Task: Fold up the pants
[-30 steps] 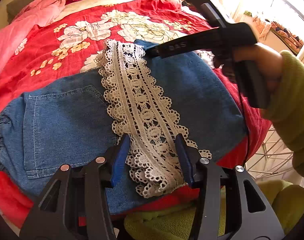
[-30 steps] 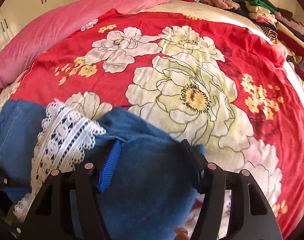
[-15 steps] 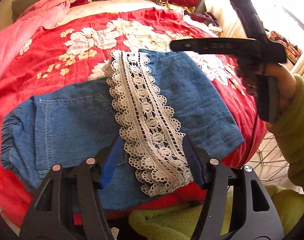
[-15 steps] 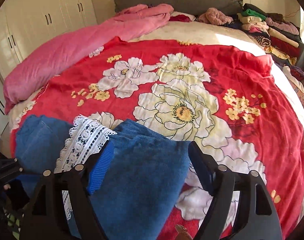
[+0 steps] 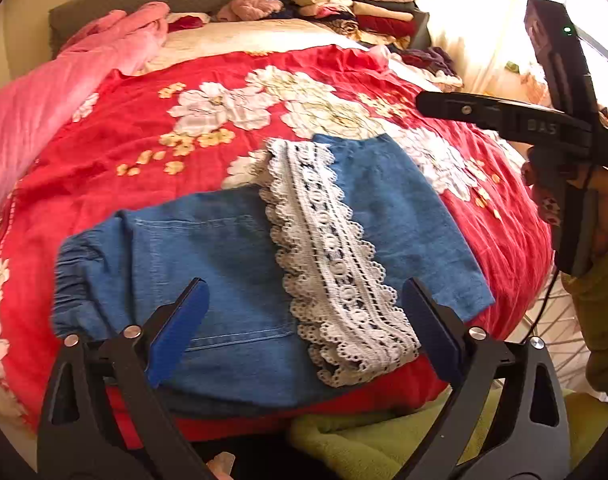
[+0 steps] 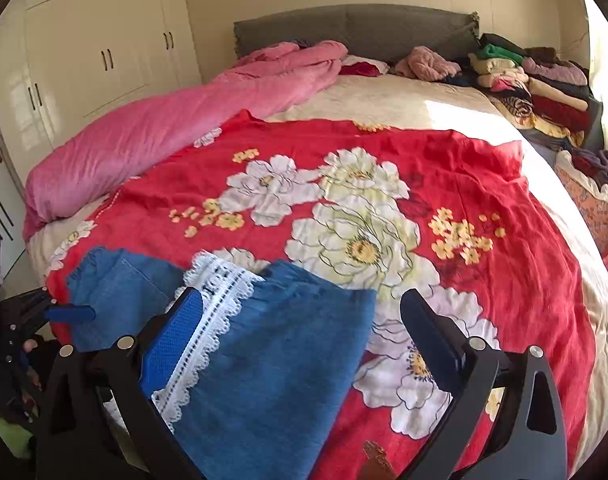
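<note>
Blue denim pants (image 5: 223,256) with a white lace hem band (image 5: 332,256) lie folded on the red floral bedspread (image 5: 175,112), near the bed's front edge. My left gripper (image 5: 304,336) is open and empty, held above the pants' near edge. My right gripper (image 6: 301,336) is open and empty above the folded leg (image 6: 271,360). The lace band (image 6: 215,300) shows at its left. The right gripper's body (image 5: 524,124) appears at the right of the left wrist view, raised off the pants.
A pink duvet (image 6: 175,120) lies along the bed's left side. Stacks of folded clothes (image 6: 532,76) sit at the far right by the grey headboard (image 6: 356,28). White wardrobes (image 6: 83,52) stand to the left. A wire basket (image 5: 544,320) is beside the bed.
Both grippers have opened wider and pulled up and back from the pants. The right gripper lifted off the folded leg, which stays flat on the bed.
</note>
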Action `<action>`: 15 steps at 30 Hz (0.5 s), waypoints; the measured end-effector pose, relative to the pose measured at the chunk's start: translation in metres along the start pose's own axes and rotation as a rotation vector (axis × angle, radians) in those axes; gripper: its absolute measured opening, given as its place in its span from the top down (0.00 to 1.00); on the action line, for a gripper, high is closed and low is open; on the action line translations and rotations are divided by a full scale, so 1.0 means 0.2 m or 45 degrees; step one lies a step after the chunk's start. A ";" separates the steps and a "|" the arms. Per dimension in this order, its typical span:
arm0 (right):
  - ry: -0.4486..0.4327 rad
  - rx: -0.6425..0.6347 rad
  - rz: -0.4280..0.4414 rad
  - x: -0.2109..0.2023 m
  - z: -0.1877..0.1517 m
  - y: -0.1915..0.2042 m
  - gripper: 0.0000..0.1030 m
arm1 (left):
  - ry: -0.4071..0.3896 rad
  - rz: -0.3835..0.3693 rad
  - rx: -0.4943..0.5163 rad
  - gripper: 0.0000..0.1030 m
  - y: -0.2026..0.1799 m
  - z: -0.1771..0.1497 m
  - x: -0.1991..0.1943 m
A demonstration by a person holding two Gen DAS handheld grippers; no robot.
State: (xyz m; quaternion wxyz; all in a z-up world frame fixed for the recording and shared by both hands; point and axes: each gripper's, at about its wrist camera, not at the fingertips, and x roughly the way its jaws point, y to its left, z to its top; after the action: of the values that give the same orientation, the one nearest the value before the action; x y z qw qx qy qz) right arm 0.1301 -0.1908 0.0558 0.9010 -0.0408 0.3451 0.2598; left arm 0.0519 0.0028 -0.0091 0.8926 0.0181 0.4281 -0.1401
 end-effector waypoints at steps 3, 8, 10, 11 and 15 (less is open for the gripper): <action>-0.016 -0.031 0.019 -0.02 0.04 0.06 0.04 | -0.013 0.038 -0.012 0.09 0.03 0.00 -0.03; -0.039 -0.083 0.050 -0.04 0.10 0.15 0.04 | -0.038 0.070 -0.054 0.09 0.09 -0.01 -0.09; -0.044 -0.095 0.072 -0.05 0.12 0.19 0.04 | -0.048 0.082 -0.079 0.09 0.13 -0.01 -0.12; -0.047 -0.101 0.077 -0.05 0.13 0.20 0.04 | -0.054 0.092 -0.095 0.09 0.15 -0.02 -0.14; -0.053 -0.148 0.109 -0.05 0.18 0.29 0.04 | -0.096 0.126 -0.163 0.09 0.25 -0.04 -0.22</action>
State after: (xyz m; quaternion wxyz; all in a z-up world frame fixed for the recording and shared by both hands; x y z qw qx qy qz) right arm 0.1159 -0.1364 0.0955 0.8921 -0.0729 0.3120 0.3185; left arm 0.0324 0.0617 0.0148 0.9133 -0.0233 0.4007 -0.0688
